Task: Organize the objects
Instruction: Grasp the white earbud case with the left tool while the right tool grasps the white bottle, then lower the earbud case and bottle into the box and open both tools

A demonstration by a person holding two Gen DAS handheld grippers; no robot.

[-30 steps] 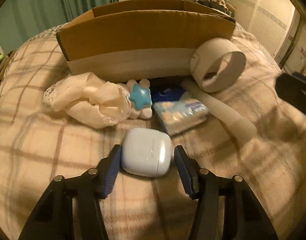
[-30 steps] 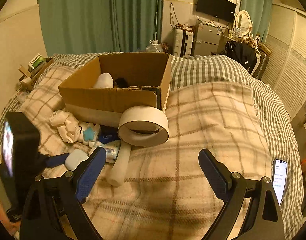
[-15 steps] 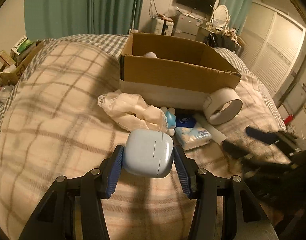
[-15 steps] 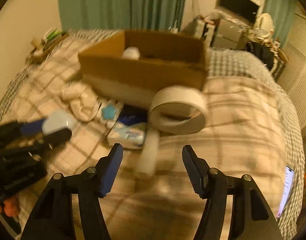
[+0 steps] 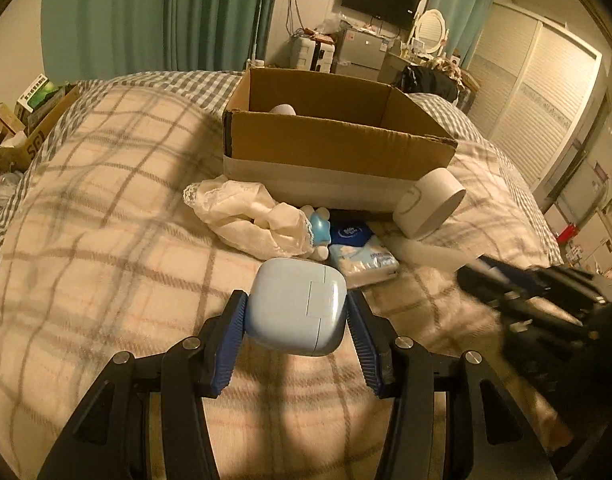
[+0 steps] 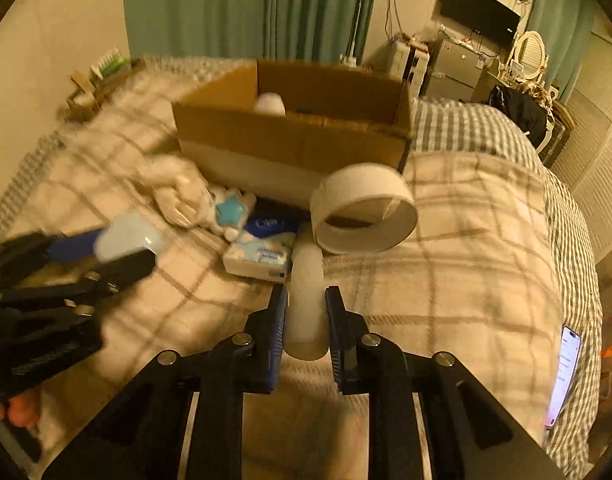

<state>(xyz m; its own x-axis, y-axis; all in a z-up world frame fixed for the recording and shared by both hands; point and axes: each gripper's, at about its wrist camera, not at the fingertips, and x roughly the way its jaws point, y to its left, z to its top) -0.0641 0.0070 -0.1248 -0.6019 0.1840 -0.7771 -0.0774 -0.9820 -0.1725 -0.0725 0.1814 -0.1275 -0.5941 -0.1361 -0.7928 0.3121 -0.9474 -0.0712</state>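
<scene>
My left gripper [image 5: 298,316] is shut on a pale blue earbud case [image 5: 298,308] and holds it above the plaid blanket; it also shows blurred in the right wrist view [image 6: 126,240]. My right gripper [image 6: 306,312] is closed around a white tube [image 6: 306,300] that lies on the blanket. An open cardboard box [image 5: 333,152] stands further back with a white object inside. In front of it lie a white lace cloth [image 5: 250,216], a blue star toy [image 5: 319,230], a tissue pack [image 5: 365,260] and a wide tape ring [image 6: 363,208].
A phone [image 6: 563,372] lies at the bed's right edge. Boxes of clutter [image 5: 26,120] stand at the left beside the bed. Curtains, a TV and a cabinet are behind the bed.
My left gripper closed on the earbud case and lifted it off the blanket. My right gripper moved down to the white tube and closed around it.
</scene>
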